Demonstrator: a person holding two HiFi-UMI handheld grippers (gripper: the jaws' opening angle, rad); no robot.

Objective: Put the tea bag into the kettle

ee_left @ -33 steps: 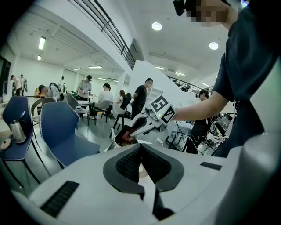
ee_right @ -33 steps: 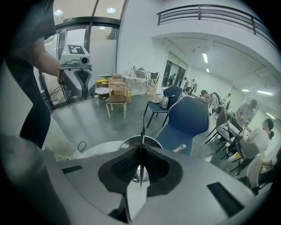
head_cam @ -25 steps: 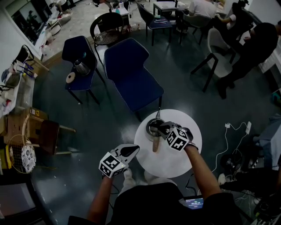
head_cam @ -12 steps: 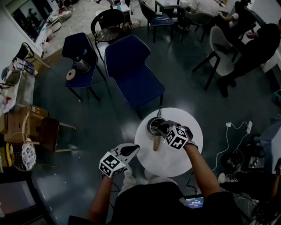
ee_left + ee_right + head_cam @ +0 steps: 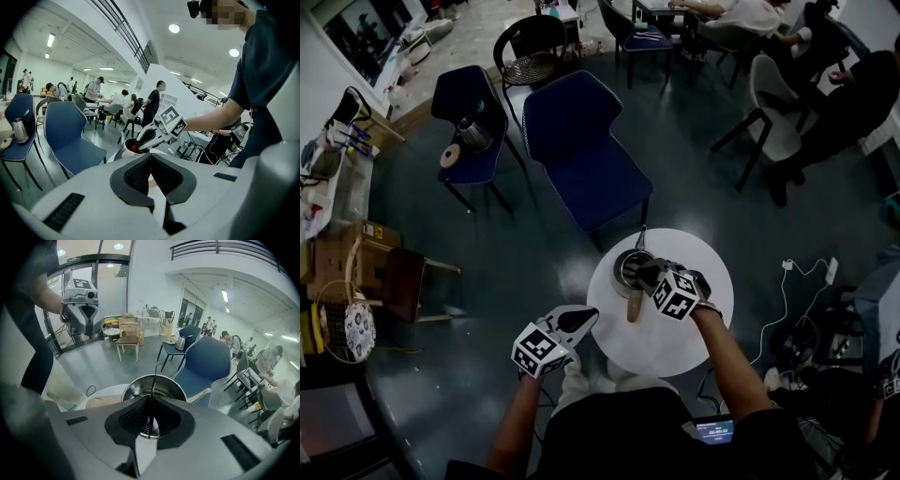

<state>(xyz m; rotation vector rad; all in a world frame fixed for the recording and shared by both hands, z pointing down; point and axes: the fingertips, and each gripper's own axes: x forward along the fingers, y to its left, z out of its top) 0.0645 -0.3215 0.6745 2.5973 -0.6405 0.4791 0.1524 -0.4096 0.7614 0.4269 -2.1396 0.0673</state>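
Note:
A steel kettle stands open at the far left of the small round white table. Its wooden handle points toward me. My right gripper hangs over the kettle's mouth, tilted down. In the right gripper view its jaws are shut on the tea bag, a thin dark strip seen edge-on above the kettle. My left gripper hovers off the table's left edge, jaws together with nothing in them. Its own view shows the kettle and the right gripper ahead.
A big blue chair stands just beyond the table. A second blue chair at the left carries a steel jug and a tape roll. People sit at tables at the back right. Cables and a plug lie on the floor to the right.

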